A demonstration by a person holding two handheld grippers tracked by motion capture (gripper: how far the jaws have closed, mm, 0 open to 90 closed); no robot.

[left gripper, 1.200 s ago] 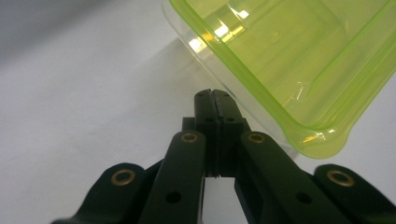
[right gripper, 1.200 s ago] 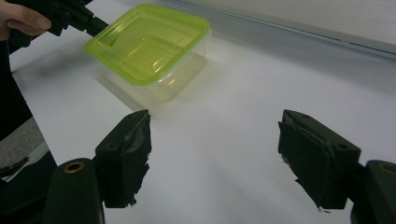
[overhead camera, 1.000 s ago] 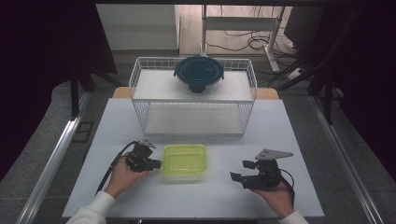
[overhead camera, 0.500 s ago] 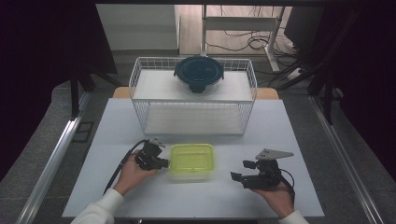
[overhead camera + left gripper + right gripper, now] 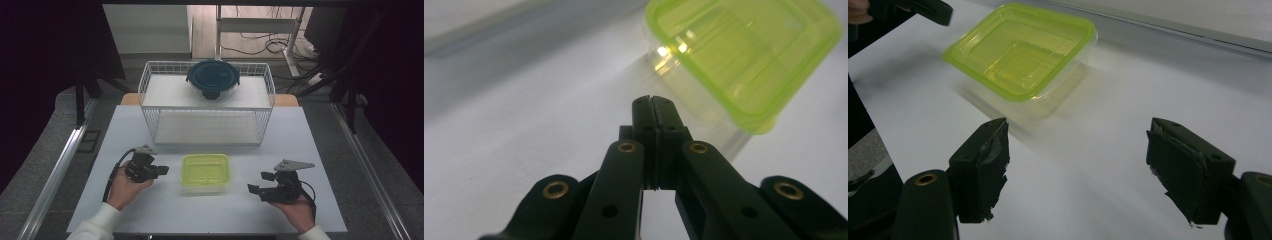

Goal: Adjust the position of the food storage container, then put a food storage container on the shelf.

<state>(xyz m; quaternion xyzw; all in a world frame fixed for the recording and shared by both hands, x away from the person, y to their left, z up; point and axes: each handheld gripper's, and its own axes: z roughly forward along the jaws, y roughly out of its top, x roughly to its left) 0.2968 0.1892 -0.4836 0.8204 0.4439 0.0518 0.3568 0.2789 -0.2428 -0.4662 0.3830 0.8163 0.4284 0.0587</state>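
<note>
At lower centre of the high view we see the green-lidded container (image 5: 205,172) on the white table (image 5: 310,150), between both grippers. The left gripper (image 5: 162,170), jaws pressed together and empty, sits just beside its left edge, apparently to nudge it. The right gripper (image 5: 258,182) waits spread wide, apart.

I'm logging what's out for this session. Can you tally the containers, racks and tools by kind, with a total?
Green-lidded clear rectangular container: 1
Round container with dark blue lid, on top of the rack: 1
White wire rack: 1
Hand-held tools: 2, the left tool with jaws shut, the right tool with jaws open
Total: 5
</note>
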